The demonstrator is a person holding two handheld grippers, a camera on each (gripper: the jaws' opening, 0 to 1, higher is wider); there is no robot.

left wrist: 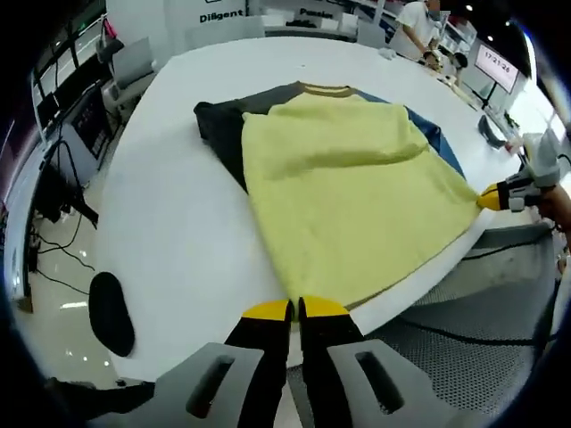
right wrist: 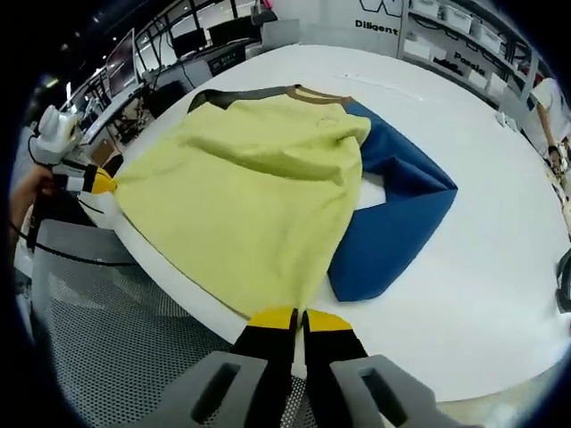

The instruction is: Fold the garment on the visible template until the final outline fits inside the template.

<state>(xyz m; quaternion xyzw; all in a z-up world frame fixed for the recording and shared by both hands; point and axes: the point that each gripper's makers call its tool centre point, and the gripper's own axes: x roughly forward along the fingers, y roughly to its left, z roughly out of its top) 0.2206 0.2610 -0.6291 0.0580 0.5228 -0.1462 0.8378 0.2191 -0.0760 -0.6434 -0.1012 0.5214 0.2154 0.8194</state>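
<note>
My left gripper (left wrist: 295,309) has its fingers pinched on the hem corner of the yellow T-shirt (left wrist: 357,187) at the white bench (left wrist: 178,223) edge. My right gripper (right wrist: 300,319) clamps the opposite hem corner; beyond its fingers the shirt lies flat, blue sleeve (right wrist: 397,209) to their right.

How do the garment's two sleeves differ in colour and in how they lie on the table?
The dark grey sleeve is charcoal, while the blue sleeve is bright blue. The dark grey sleeve shows as a narrow strip mostly tucked under the yellow body; the blue sleeve spreads out wide and folded into a point beyond it. Both lie flat on the white table, attached to the same garment.
</note>
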